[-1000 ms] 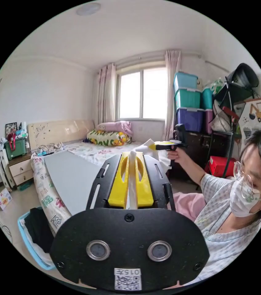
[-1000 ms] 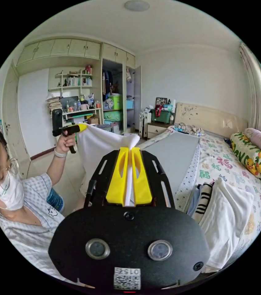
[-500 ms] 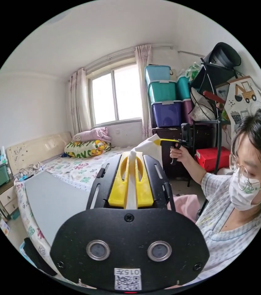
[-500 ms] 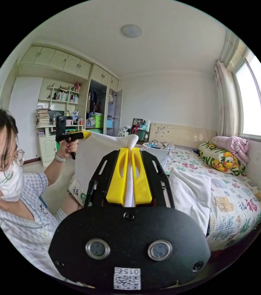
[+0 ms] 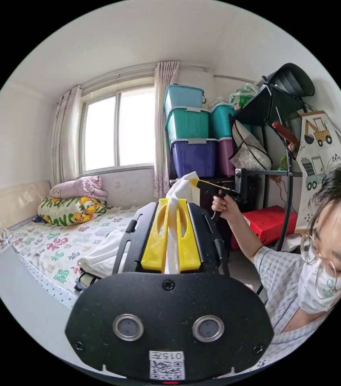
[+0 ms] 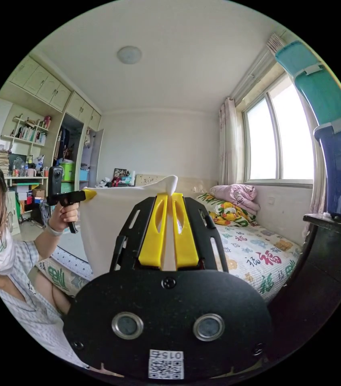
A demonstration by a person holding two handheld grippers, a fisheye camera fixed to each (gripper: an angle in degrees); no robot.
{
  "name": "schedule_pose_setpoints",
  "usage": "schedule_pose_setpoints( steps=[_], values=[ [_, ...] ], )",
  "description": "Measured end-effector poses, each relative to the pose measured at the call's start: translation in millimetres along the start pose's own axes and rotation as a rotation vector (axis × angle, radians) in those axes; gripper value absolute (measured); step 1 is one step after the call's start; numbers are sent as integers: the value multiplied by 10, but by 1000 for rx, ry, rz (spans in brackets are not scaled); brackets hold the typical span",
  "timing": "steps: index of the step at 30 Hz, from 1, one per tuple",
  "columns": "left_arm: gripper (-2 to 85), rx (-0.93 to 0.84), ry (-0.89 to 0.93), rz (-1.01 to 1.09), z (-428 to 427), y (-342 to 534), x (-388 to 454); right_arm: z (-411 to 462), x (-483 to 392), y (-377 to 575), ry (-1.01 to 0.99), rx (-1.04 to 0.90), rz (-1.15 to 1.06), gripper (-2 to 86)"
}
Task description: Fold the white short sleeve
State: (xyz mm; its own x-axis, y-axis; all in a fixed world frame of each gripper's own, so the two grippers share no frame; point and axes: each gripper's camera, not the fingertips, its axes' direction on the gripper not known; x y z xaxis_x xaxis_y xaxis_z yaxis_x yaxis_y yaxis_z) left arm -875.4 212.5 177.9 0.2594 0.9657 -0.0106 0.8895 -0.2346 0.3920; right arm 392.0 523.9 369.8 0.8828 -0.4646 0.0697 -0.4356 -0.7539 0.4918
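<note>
Above the bed [image 6: 259, 257], the person holds the white short sleeve shirt [image 6: 106, 225] up in the air between both tools rather than laying it down. The left gripper [image 5: 170, 201] has its yellow jaws clenched on a bunched edge of the cloth, and the right gripper [image 6: 169, 197] is clamped on another edge the same way. In the right gripper view the fabric stretches as a taut sheet from the near jaws across to the left gripper [image 6: 86, 195], held out by a hand [image 6: 66, 211]. Spreading the two grips apart likely serves to pull out wrinkles and let the garment hang straight before it goes down. A stack of folded clothes [image 5: 98, 259] lies on the patterned quilt. Folding itself appears not yet begun.
</note>
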Motion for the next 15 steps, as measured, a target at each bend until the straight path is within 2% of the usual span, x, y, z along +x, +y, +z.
schedule_pose_setpoints(
  steps=[6, 10, 15],
  values=[
    [8, 31, 94, -67, 285, -295, -803, 312, 460, -189, -34, -2, 77, -6],
    [8, 64, 134, -88, 250, -528, -1249, 545, 538, -376, -31, 63, 79, -6],
    [9, 19, 46, -191, 379, -463, -2097, 1400, 643, -437, -2, -42, 92, -5]
  ],
)
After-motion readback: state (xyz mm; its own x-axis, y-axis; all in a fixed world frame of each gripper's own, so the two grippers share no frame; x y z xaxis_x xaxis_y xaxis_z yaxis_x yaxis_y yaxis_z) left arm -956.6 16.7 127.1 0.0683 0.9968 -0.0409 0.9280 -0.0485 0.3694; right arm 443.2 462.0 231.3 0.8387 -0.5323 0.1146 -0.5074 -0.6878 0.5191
